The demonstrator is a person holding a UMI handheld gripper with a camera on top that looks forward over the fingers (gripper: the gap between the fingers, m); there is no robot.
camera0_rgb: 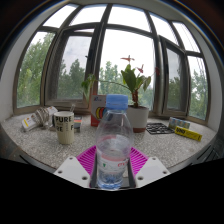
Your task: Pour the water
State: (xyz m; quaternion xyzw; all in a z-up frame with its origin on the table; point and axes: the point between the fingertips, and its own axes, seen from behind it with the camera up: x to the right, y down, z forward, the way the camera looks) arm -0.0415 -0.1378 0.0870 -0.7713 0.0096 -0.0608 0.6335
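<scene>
A clear plastic water bottle point(113, 145) with a blue cap stands upright between my gripper's point(112, 172) two fingers. The pink pads point(86, 157) sit against its sides and both fingers press on it. The bottle is held above the grey stone counter point(40, 145). A pale cup with dark lettering point(64, 127) stands on the counter to the left, beyond the fingers. The bottle's base is hidden low between the fingers.
A potted plant point(134, 100) in a white pot stands behind the bottle by the bay window. A red container point(97, 108) is left of it. Small boxes point(38, 119) lie at the far left, and a yellow-black box point(186, 128) and dark flat item point(158, 127) at the right.
</scene>
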